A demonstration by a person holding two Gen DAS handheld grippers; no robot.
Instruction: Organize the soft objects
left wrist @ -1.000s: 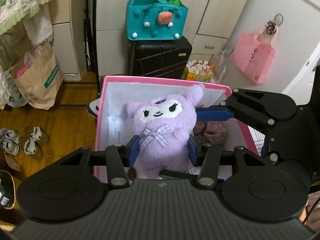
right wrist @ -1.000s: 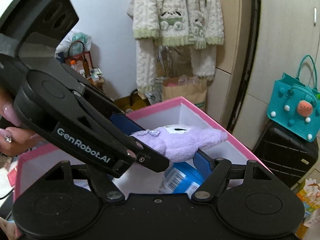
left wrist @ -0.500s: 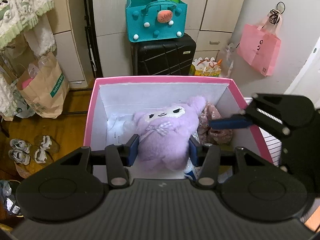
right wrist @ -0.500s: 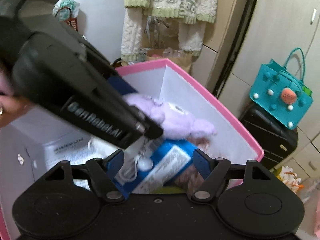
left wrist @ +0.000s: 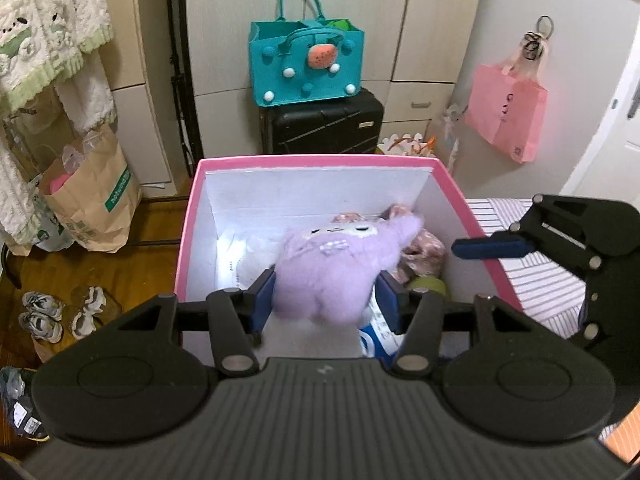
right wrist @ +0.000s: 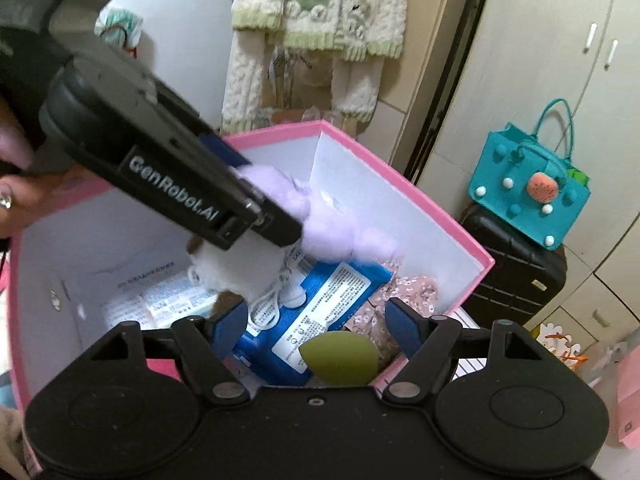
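A purple plush toy (left wrist: 336,264) tips forward, face up, inside the pink box (left wrist: 320,160). My left gripper (left wrist: 326,294) is over the box's near side, its blue pads at the toy's base; the toy is blurred and whether the pads still press it is unclear. The toy also shows in the right wrist view (right wrist: 332,232), partly behind the left gripper's body. My right gripper (right wrist: 316,318) is open and empty above the box's corner. Below it lie a blue packet (right wrist: 320,304), a green sponge (right wrist: 340,358) and floral cloth (right wrist: 404,296).
A black suitcase (left wrist: 324,124) with a teal felt bag (left wrist: 308,64) stands behind the box. A brown paper bag (left wrist: 92,196) and shoes (left wrist: 60,312) are on the wooden floor at left. A pink bag (left wrist: 506,116) hangs at right. Striped fabric (left wrist: 536,276) lies right of the box.
The purple toy has gone down into the box and tipped forward. The left gripper's pads now stand a little wider. The right gripper has drawn back toward the box's right edge.
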